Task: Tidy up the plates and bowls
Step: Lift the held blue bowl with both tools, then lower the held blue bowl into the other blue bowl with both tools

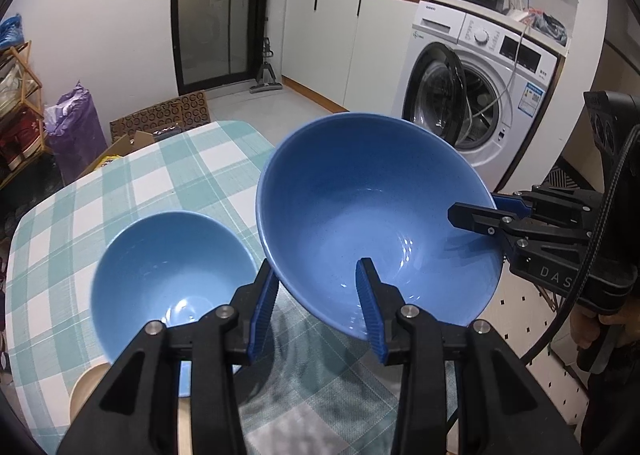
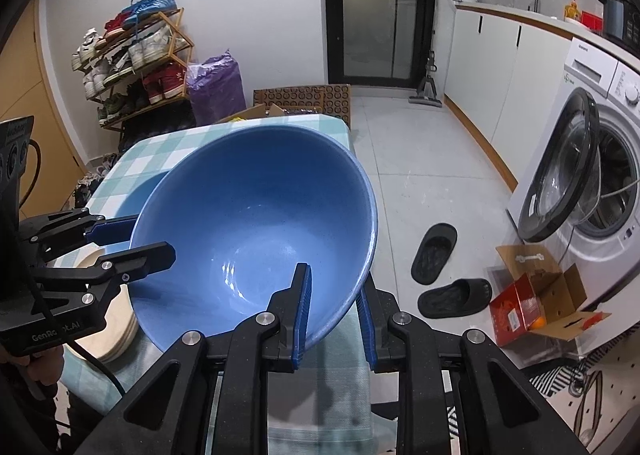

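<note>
A large blue bowl (image 1: 372, 215) (image 2: 256, 231) hangs tilted above the checked table (image 1: 160, 171) (image 2: 156, 153), carried by both grippers. My left gripper (image 1: 318, 301) is shut on its near rim, one finger inside and one outside. It shows at the left of the right wrist view as the left gripper (image 2: 132, 241). My right gripper (image 2: 334, 315) is shut on the opposite rim, and enters the left wrist view from the right as the right gripper (image 1: 480, 215). A smaller blue bowl (image 1: 168, 267) rests on the table beside a stack of beige plates (image 1: 86, 387) (image 2: 112, 331).
A washing machine (image 1: 480, 67) (image 2: 592, 183) with its door open stands to the right. Two black slippers (image 2: 436, 251) and an open cardboard box (image 2: 536, 295) lie on the floor. A shoe rack (image 2: 136, 55) and a purple bag (image 2: 216, 83) stand beyond the table.
</note>
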`<state>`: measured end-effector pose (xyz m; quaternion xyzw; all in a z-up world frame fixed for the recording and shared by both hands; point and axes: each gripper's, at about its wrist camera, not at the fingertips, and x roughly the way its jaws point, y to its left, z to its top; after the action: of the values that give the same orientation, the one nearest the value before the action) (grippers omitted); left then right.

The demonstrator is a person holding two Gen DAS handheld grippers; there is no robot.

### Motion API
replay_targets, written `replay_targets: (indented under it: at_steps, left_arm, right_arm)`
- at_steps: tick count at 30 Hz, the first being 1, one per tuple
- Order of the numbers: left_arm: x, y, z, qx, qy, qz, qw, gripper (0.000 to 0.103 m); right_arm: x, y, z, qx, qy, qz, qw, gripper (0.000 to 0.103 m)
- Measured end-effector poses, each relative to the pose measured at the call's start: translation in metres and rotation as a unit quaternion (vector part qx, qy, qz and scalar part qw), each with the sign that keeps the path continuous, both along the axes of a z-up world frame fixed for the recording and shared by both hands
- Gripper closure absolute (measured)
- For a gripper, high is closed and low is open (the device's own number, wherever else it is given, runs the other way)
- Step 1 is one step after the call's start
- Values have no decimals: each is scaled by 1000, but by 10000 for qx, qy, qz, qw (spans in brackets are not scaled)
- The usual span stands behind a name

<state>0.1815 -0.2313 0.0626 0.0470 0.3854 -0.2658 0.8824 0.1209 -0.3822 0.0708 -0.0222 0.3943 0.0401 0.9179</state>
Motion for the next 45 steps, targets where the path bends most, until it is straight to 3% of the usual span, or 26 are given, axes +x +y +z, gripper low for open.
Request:
replay_targets:
  at_steps: [29,45]
  left_arm:
    - [-7,89,21,-92,-272,698,9971,64]
    - [-6,129,1,-7,-184,1243,9921,64]
  right_arm:
    - [25,101,25,68,-71,606,9981,81]
    - [51,150,7,1,107,1079,9941,81]
